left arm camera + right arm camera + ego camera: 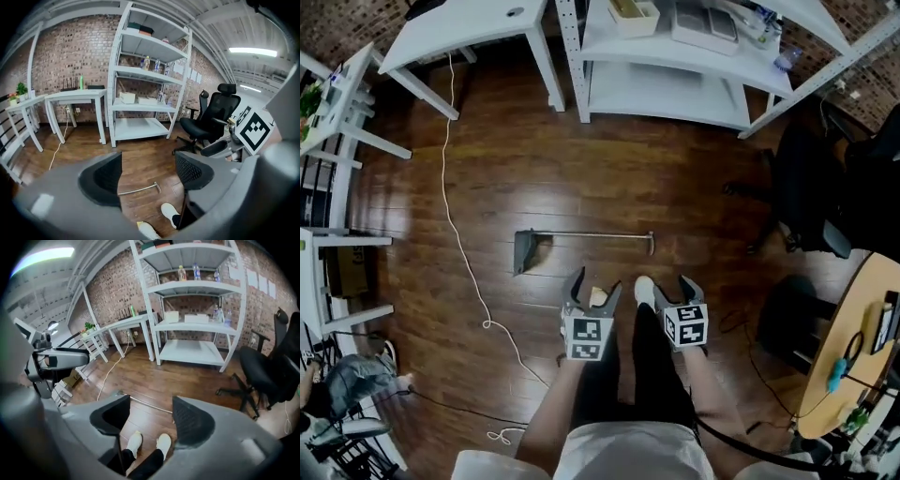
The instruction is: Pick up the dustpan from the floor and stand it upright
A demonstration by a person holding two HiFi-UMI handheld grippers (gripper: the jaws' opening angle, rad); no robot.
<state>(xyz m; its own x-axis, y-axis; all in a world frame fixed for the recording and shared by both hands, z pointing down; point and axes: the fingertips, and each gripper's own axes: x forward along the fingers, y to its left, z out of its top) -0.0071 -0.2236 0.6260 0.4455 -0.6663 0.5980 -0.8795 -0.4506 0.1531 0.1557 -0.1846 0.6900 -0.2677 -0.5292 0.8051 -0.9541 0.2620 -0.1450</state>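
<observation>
head view: dustpan [528,251] lies flat on the floor [609,169] ahead of left gripper [597,281] and right gripper [673,289], both released, empty, apart from it. clamping its thin handle [600,234] far from the pan risks the pan swinging and slipping out.

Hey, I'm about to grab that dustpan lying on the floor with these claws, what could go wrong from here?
1. The dustpan lies flat on the wood floor and its handle is thin; the open, empty left claw and right claw may slip off it.
2. Its pan sits at one end, so a grip near the far end could let it swing.
3. The white cable runs close by and might snag.
</observation>
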